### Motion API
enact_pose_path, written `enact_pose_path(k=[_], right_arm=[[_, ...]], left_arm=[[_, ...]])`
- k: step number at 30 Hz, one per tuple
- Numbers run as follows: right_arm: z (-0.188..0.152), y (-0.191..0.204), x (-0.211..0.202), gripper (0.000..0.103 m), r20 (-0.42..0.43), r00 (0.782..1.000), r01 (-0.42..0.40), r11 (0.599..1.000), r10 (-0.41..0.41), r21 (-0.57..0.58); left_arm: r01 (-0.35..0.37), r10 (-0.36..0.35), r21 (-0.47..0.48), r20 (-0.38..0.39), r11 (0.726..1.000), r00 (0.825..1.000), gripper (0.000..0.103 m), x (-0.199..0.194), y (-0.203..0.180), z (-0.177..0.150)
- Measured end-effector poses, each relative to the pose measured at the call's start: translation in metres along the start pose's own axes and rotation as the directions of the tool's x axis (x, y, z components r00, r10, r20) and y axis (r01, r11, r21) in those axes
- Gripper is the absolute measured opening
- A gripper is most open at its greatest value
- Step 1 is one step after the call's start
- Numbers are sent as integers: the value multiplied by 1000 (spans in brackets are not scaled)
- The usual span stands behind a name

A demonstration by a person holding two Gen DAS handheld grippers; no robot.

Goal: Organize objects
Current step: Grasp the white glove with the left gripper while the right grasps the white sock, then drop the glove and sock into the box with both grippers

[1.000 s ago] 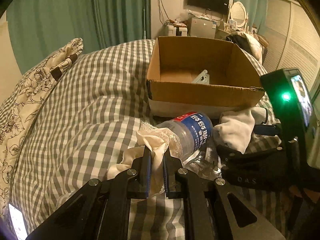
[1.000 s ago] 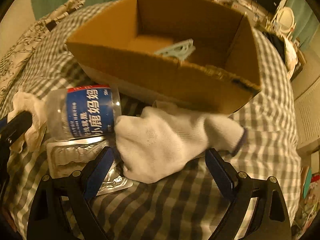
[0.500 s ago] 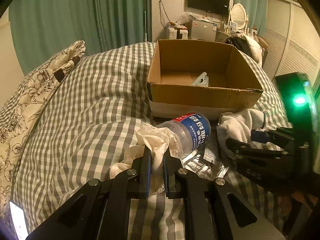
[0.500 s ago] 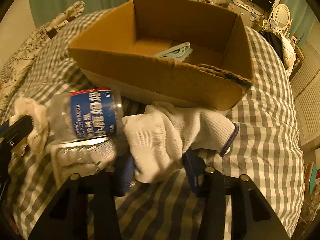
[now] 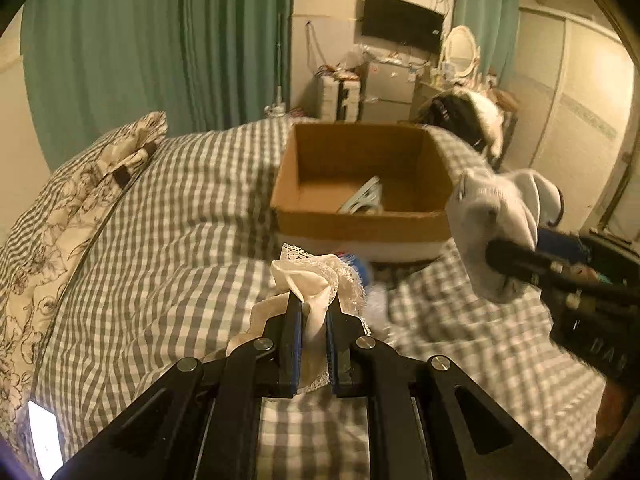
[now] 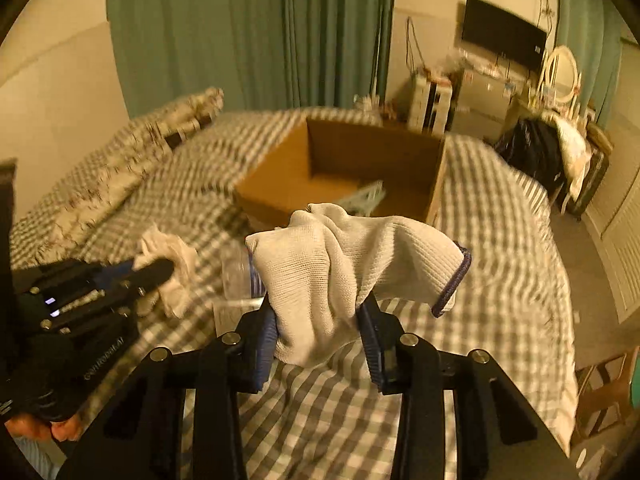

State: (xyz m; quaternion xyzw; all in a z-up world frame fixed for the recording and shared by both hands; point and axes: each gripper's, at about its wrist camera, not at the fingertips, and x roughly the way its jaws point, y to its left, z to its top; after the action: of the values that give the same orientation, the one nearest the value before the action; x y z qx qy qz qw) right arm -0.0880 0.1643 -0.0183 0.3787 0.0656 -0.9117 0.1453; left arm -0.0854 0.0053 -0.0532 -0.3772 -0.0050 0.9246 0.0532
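Lace cloth (image 5: 316, 284), lower centre of the left wrist view, is pinched by the left hand-held gripper (image 5: 313, 344), ready for the cardboard box (image 5: 360, 224) behind. Right wrist view: right hand-held gripper (image 6: 320, 344), jaws closing, clamps the white glove (image 6: 344, 268) mid-frame for carrying.

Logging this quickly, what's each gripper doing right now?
Left gripper: shut on the lace cloth.
Right gripper: jaws closing on the white glove.
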Motion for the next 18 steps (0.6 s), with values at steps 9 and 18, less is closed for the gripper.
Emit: enact_pose_path(k=[9, 18], right_arm=[[59, -17, -52, 37, 163, 987, 3, 1000, 1, -26], [124, -39, -26, 37, 240, 970, -17, 1000, 22, -24]], left_arm=[[66, -71, 62, 86, 996, 994, 10, -13, -21, 68], [93, -103, 84, 124, 992, 987, 10, 26, -20, 155]])
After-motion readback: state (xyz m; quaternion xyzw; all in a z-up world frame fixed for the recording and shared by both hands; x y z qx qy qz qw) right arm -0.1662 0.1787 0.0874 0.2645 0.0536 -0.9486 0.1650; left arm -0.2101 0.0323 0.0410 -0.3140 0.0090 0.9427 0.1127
